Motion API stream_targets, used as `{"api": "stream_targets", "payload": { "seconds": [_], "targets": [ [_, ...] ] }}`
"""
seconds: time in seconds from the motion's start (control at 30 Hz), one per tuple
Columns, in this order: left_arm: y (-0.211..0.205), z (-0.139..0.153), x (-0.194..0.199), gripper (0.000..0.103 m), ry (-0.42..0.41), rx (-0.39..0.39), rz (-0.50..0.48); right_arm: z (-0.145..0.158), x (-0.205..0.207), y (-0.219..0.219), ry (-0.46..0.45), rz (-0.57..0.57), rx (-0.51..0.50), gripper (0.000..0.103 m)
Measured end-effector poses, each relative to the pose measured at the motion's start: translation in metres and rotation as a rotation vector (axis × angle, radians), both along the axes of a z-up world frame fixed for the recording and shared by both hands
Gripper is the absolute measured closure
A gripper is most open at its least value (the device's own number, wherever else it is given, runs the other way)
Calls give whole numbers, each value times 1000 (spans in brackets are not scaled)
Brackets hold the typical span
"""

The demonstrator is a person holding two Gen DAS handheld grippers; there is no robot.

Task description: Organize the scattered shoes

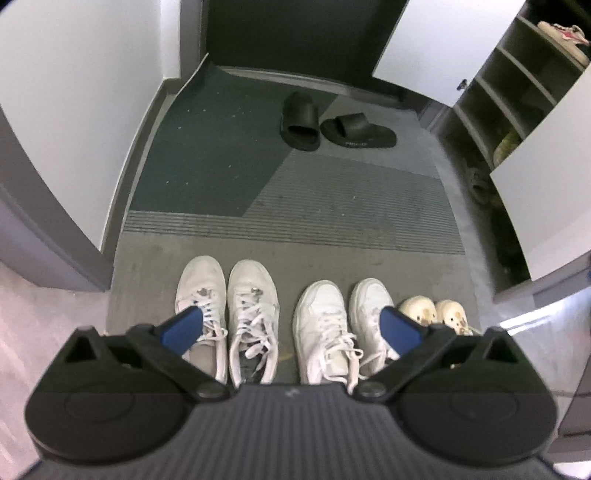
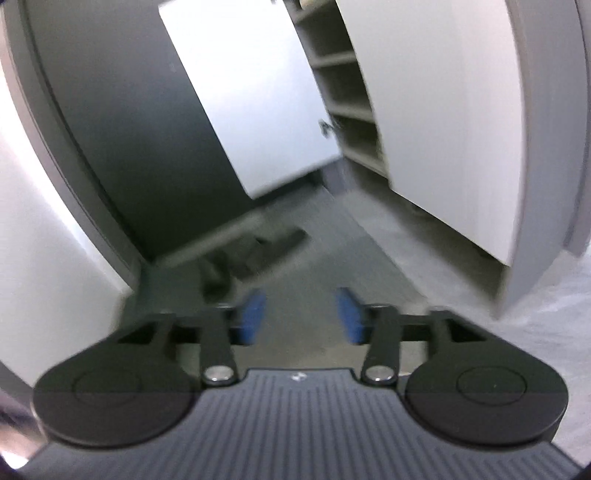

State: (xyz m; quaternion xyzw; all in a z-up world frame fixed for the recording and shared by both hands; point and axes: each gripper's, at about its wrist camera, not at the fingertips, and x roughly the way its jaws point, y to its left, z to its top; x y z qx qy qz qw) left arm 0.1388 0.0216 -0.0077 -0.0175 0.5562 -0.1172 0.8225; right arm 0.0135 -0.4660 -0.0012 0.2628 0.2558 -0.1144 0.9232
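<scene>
1. Plainly, our left tongs [image 1: 291, 328] stand spread wide with nothing between the blue pads [image 1: 183, 328]; they point steeply down at the floor mat [image 1: 332, 206].
2. Under the left tongs, at 6 o'clock in the left wrist view, three pairs stand in a row, toes toward 12 o'clock: a laced white pair [image 1: 227, 314] at the left end, a second white pair [image 1: 341, 325] just beside it, and small cream shoes [image 1: 434, 312] at the right end, partly hidden by the right finger.
3. Well apart from that row, toward 12 o'clock near the dark door [image 1: 295, 33], lie two black slides [image 1: 334, 127], touching and angled unevenly.
4. At 2 to 3 o'clock an open shoe cabinet [image 1: 517, 92] shows grey shelves; a pink-and-white shoe [image 1: 565, 38] sits on an upper shelf, and lower down are things too dim for us to tell.
5. Our right tongs [image 2: 301, 317] are parted too, nothing held between their pads [image 2: 253, 315]; this view is blurred.
6. Past them at 11 o'clock we see the black slides [image 2: 255, 254] as a dark smear on the floor, and the cabinet's white door [image 2: 251, 96] and shelves toward 1 o'clock.
</scene>
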Motion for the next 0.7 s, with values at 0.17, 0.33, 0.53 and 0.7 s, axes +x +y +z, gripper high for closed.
{"api": "stream_targets", "payload": {
  "seconds": [0.17,0.33,0.53,0.7],
  "targets": [
    [-37,9,58,0,-71,58,-78,7,68,35,17,119,-49,30],
    [-84,-31,161,0,-196,127,-130,-52,165,55,76,245,-33,30],
    [-153,-140,319,0,-300,158,-80,-183,262,69,109,313,46,30],
    [-200,-232,414,0,-255,187,-59,-271,281,81,133,348,209,0]
  ]
}}
